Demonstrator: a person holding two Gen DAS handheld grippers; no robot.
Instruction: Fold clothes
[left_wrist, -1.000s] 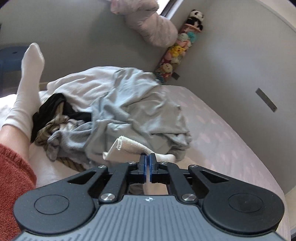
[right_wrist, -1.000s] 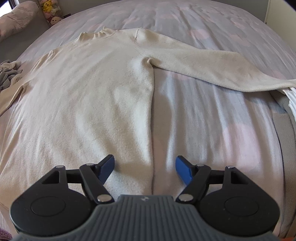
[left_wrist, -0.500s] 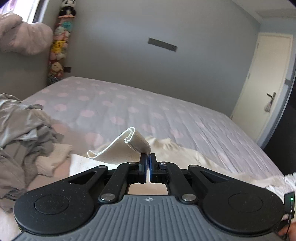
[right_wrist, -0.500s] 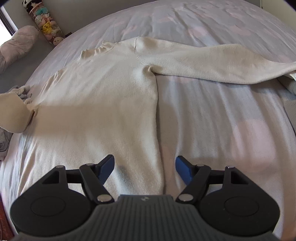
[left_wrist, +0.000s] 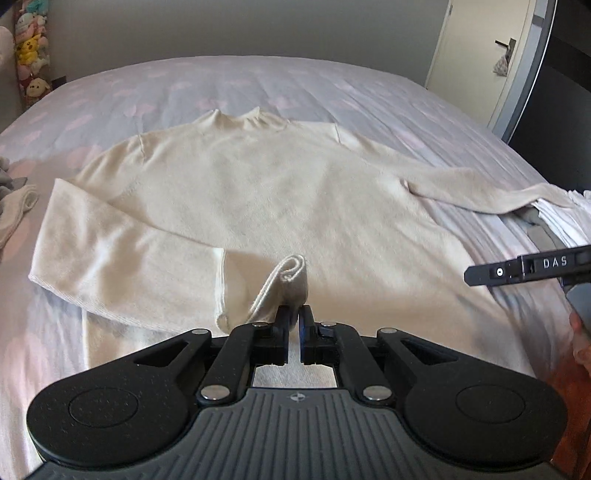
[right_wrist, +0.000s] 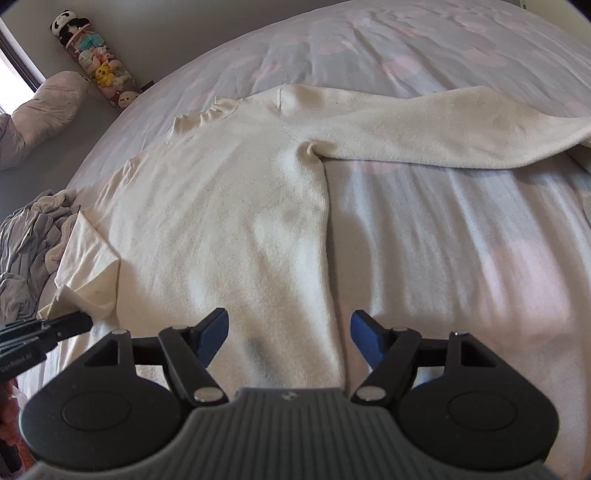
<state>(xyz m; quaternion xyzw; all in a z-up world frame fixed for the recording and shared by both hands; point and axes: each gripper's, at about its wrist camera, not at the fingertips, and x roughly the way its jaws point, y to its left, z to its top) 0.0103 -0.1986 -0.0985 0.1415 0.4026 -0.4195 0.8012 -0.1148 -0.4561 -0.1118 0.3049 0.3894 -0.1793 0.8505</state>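
A: Where does the sweater (left_wrist: 258, 192) lie?

B: The cream sweater is spread flat on the bed (left_wrist: 332, 92), collar toward the far wall. Its one sleeve (left_wrist: 122, 258) is folded across the lower body, and the other sleeve (left_wrist: 480, 188) stretches out toward the bed's edge, its end resting on a stack of folded white cloth (left_wrist: 565, 218).

A: And the left gripper (left_wrist: 294, 317)?

B: It is clenched on the cuff (left_wrist: 284, 284) of the folded sleeve; the cuff stands up curled just above the fingertips, lifted off the sweater's body.

A: The right gripper (right_wrist: 288, 332)?

B: Its jaws stand wide apart with nothing between the blue pads (right_wrist: 214, 330). It hangs over the sweater's side seam near the hem, cloth below it but not gripped. In the left wrist view its black finger reaches in from the right edge.

A: Any containers?

B: Only one can be made out: a tall clear tube (right_wrist: 99, 70) in the corner by the wall, packed with small plush toys, a panda on top. A pile of grey clothes (right_wrist: 26, 251) sits on the bed beside the sweater, loose, in no basket.
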